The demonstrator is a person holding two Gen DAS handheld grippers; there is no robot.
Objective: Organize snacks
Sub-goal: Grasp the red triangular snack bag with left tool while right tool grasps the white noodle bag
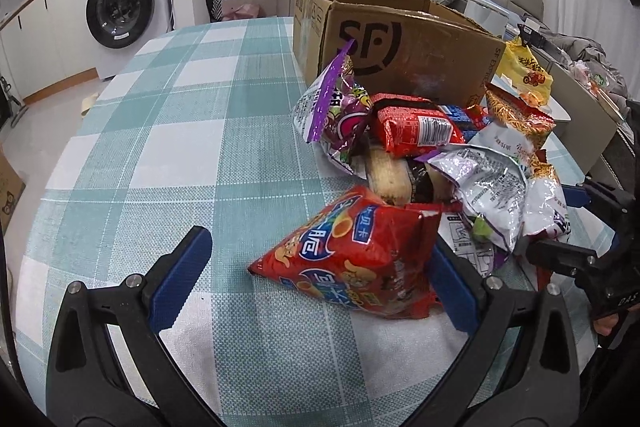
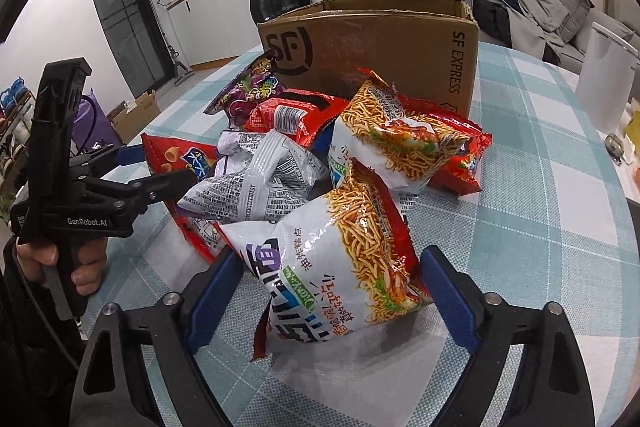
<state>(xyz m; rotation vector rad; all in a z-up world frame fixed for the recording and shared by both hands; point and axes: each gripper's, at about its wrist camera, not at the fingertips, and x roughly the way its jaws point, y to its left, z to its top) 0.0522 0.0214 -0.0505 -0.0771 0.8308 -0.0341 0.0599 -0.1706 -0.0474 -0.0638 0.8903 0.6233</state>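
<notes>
snack pile on checked tablecloth (image 1: 180,155), in front of cardboard box (image 2: 400,55). left gripper (image 1: 320,271): jaws spread, red chip bag (image 1: 352,255) between them, far pad touching it, near pad clear. right gripper (image 2: 332,291): jaws spread around white noodle-snack bag (image 2: 344,263), pads just beside it, grip not certain.

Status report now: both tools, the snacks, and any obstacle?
Left tool open around red snack bag. Right tool open, astride noodle snack bag. Cardboard box behind pile, nothing blocking.
</notes>
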